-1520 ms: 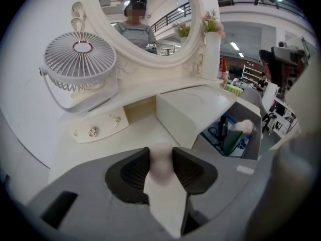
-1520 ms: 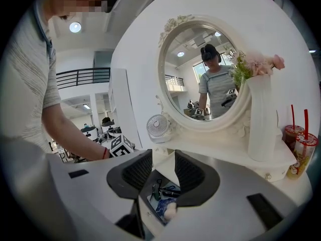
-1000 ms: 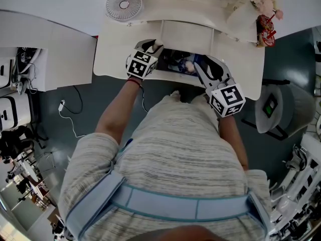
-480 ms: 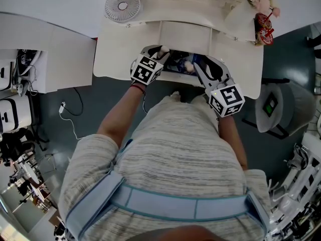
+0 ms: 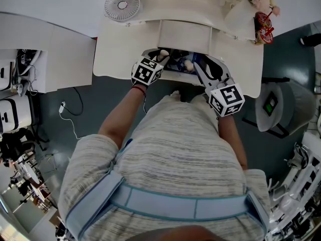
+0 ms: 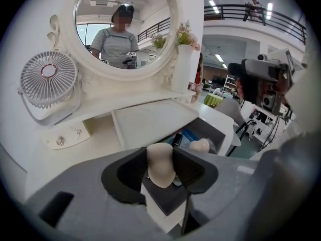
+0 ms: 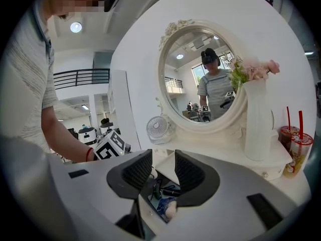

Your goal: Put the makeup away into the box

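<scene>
Head view: a person is standing at a white table (image 5: 118,54), with both grippers reaching over the open box (image 5: 173,70) in it. The left gripper (image 5: 158,57) is hovering at the box's left end, and the right gripper (image 5: 202,63) at its right end.

Left gripper view: the jaws are gripping a beige sponge (image 6: 160,164) (upright, pads touching both its sides), having just opened slightly. The sponge is hanging over the box's near corner. A second sponge (image 6: 201,145) is lying inside the box.

Right gripper view: the jaws are standing apart and gripping nothing. The box is showing below them, and a fan (image 7: 159,128) is sitting behind.
</scene>
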The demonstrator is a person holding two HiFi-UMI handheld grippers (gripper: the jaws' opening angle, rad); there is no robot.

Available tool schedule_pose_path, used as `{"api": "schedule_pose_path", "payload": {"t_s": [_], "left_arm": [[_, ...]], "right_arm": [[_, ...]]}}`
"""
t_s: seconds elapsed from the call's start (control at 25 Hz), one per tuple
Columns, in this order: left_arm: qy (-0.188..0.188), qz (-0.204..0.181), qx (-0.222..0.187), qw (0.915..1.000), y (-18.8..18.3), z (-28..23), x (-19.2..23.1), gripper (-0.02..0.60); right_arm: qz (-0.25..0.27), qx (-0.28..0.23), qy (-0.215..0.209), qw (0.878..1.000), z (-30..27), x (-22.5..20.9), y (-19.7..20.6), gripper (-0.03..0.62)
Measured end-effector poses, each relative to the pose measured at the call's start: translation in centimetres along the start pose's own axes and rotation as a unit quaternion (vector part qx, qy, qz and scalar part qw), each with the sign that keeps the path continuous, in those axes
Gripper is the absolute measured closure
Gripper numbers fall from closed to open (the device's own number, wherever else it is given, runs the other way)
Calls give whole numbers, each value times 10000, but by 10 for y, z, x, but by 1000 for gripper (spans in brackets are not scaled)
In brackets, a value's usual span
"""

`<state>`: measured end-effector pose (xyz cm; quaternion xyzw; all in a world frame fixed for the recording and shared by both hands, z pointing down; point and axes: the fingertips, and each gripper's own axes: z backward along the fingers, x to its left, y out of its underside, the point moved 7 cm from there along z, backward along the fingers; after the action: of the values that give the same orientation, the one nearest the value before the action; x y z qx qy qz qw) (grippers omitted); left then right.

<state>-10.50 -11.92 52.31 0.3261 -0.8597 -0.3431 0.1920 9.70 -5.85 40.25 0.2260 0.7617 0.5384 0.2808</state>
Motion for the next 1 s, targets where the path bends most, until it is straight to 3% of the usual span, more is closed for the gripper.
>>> {"api": "schedule_pose_path", "payload": {"t_s": [0.44,0.64,1.0], "left_arm": [[26,-29,130,9999,4,-7,0,403],[50,-7,61,10000,2,-6,-1,363],[67,-28,-198,9998,-13,1,-2,359]], "right_arm": [[1,5,33,10000,1,-2,0,490],[-1,2,41,10000,1,-3,0,490],[11,-10,48,10000,1,-4,-2,490]]}}
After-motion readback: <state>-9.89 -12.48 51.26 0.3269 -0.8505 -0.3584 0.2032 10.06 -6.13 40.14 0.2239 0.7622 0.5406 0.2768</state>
